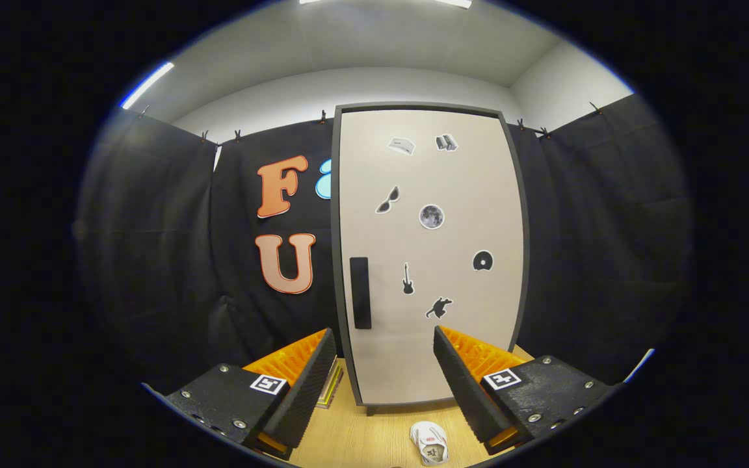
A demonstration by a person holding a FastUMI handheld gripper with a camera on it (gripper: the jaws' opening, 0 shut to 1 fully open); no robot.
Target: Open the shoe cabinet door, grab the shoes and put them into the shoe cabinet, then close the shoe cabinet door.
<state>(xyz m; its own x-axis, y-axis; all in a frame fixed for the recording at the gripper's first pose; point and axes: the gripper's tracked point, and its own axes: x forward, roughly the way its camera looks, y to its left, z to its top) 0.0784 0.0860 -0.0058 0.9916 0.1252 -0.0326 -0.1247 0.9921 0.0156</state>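
Gripper [384, 338] jaws spread wide apart, nothing held between them. Shoe cabinet [430, 253] stands upright straight ahead, beyond the fingertips, on the wooden floor [361, 432]; its pale door [433, 364] is closed, with small stickers [432, 216] scattered on it. Dark vertical handle [361, 292] sits near the door's left edge, just above and slightly right of the left fingertip, not touched. White shoe [430, 443] lies on the floor between the fingers, below them, closer to the right one, in front of the cabinet's base. Neither finger touches the shoe.
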